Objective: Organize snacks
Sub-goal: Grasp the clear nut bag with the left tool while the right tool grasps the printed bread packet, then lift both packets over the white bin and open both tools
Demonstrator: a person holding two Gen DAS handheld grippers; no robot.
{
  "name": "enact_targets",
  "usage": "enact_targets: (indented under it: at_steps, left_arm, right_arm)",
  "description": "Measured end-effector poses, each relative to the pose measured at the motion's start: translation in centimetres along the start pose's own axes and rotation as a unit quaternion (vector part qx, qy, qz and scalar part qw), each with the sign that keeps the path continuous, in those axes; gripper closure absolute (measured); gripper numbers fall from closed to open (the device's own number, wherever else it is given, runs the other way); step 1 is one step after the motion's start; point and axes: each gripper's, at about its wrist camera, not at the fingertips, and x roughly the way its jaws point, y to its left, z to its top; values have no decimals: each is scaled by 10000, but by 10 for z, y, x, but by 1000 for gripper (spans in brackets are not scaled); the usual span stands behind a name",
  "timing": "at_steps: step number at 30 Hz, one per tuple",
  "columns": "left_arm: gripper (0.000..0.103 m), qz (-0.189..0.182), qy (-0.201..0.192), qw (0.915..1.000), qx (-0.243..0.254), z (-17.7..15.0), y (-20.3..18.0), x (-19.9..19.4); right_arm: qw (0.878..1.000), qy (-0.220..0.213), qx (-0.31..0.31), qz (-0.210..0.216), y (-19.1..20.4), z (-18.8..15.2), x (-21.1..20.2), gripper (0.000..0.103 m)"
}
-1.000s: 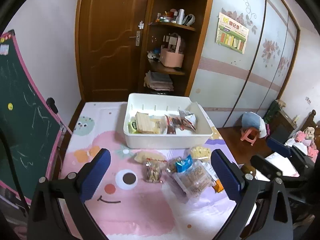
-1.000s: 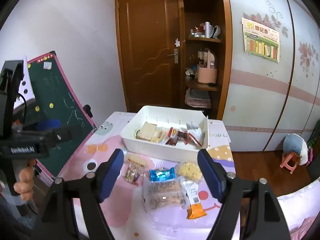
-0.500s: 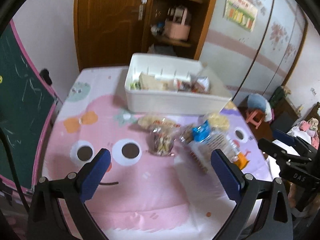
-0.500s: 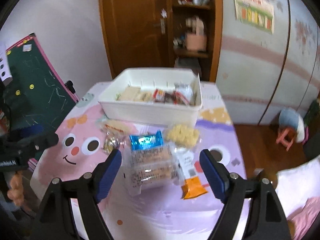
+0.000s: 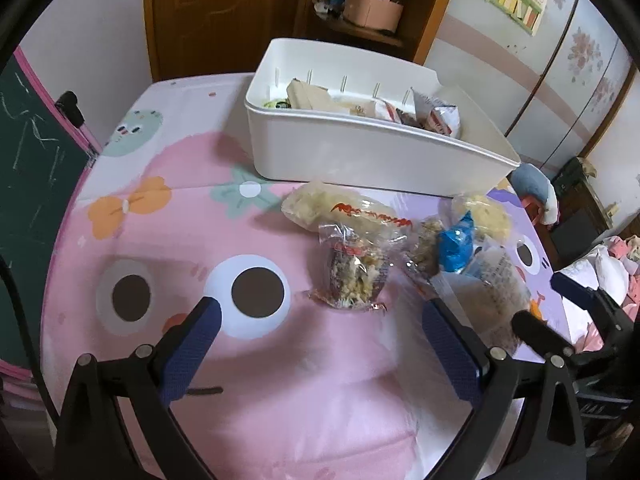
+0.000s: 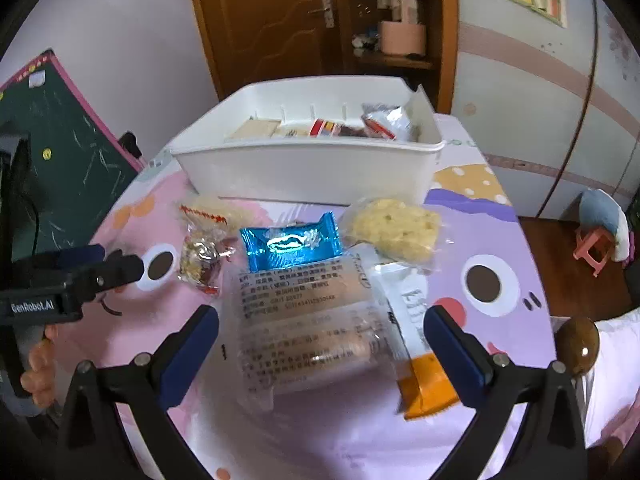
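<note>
A white bin [image 5: 360, 148] with several snacks inside stands at the back of the table; it also shows in the right wrist view [image 6: 312, 168]. Loose snacks lie in front of it: a clear nut-mix packet [image 5: 354, 276], a pale cracker bag [image 5: 340, 210], a blue packet [image 6: 292, 244], a large clear biscuit pack [image 6: 312, 320], a yellow cake [image 6: 394, 226] and an orange-ended sachet [image 6: 424, 384]. My left gripper [image 5: 320, 340] is open and empty, just short of the nut-mix packet. My right gripper [image 6: 320, 344] is open, its fingers either side of the biscuit pack, above it.
The table has a pink and purple cartoon cloth [image 5: 180, 240]. A green chalkboard [image 5: 28, 152] leans at the left edge. A door and a shelf unit [image 6: 400, 28] stand behind the table. A stool and clutter [image 6: 596, 248] lie on the floor at right.
Both grippers have dropped lower and moved closer to the loose snacks, tilting down toward the table. Both stay open. No snack has moved.
</note>
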Motion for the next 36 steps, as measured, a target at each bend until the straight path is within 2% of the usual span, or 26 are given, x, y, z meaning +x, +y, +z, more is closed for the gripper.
enact_targets:
  at_steps: [5, 8, 12, 17, 20, 24, 25, 28, 29, 30, 33, 34, 36]
  left_arm:
    - [3, -8, 118, 9999, 29, 8, -2, 21]
    - [3, -24, 241, 9997, 12, 11, -2, 35]
    - [3, -110, 440, 9989, -70, 14, -2, 53]
    - [6, -64, 605, 9981, 22, 15, -8, 69]
    - [13, -48, 713, 9974, -12, 16, -9, 78]
    - [16, 30, 658, 9978, 88, 14, -15, 81]
    - [18, 46, 640, 9979, 123, 14, -17, 81]
    - [34, 71, 569, 9980, 251, 14, -23, 82]
    - [47, 66, 532, 9981, 306, 14, -27, 81]
    - [55, 46, 511, 9981, 332, 14, -27, 80]
    - [58, -83, 493, 9981, 370, 14, -30, 78]
    - [58, -132, 499, 9980, 351, 14, -29, 77]
    - [58, -174, 494, 9982, 293, 12, -27, 75]
  right_arm:
    - [9996, 219, -177, 63, 4, 2, 27, 0]
    - [9984, 480, -119, 283, 2, 0, 41, 0]
    - [9976, 548, -78, 409, -2, 3, 46, 0]
    - [9975, 585, -214, 336, 0, 0, 49, 0]
    - [9976, 562, -188, 346, -1, 1, 49, 0]
    - [9973, 571, -175, 437, -4, 1, 50, 0]
    - [9973, 569, -184, 433, -4, 1, 50, 0]
    - [9973, 566, -249, 403, -1, 0, 51, 0]
    - [9973, 563, -275, 386, 0, 0, 51, 0]
    - [9973, 559, -305, 368, 2, 0, 51, 0]
    - [9973, 531, -370, 338, 4, -1, 50, 2]
    - [9975, 501, -388, 324, 5, -1, 49, 12]
    - [9977, 466, -364, 325, 4, 0, 46, 17]
